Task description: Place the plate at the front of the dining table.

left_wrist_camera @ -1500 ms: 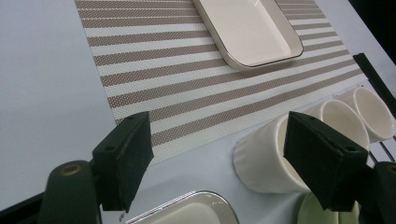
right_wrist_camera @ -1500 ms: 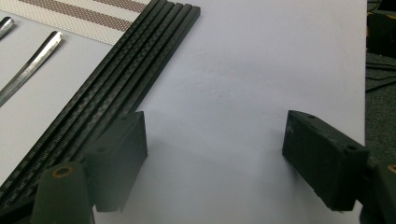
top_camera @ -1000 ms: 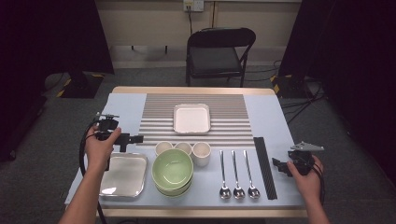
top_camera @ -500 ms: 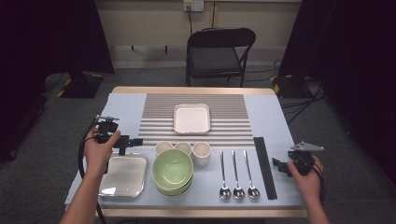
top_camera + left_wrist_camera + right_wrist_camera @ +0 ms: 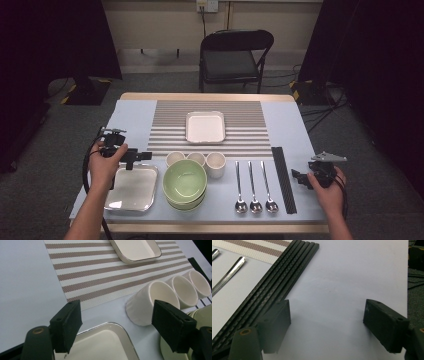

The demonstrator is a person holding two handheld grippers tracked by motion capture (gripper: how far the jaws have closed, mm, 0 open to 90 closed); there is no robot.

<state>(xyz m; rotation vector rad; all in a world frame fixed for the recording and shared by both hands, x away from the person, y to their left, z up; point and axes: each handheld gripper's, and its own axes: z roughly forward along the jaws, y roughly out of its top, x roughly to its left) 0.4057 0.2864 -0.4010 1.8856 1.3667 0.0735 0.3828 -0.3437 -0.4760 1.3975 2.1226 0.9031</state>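
Note:
My left gripper (image 5: 142, 156) hovers open over the far edge of a white square tray (image 5: 131, 189), jaws pointing right toward three white cups (image 5: 196, 158). In the left gripper view the left gripper (image 5: 117, 323) holds nothing; the nearest cup (image 5: 147, 303) lies just beyond it and the tray (image 5: 105, 345) is below. My right gripper (image 5: 297, 176) rests open at the table's right side, just right of the black chopsticks (image 5: 283, 180). The right gripper view shows the right gripper (image 5: 327, 322) above bare blue tabletop, with the chopsticks (image 5: 274, 282) beside its left jaw.
Stacked green bowls (image 5: 185, 183) sit right of the tray. Three spoons (image 5: 253, 186) lie between bowls and chopsticks. A white rectangular plate (image 5: 205, 127) rests on the striped mat (image 5: 245, 132). A black folding chair (image 5: 232, 57) stands beyond the table's far edge.
My left gripper has drifted slightly toward the near edge, closer over the tray. The right gripper has stayed put.

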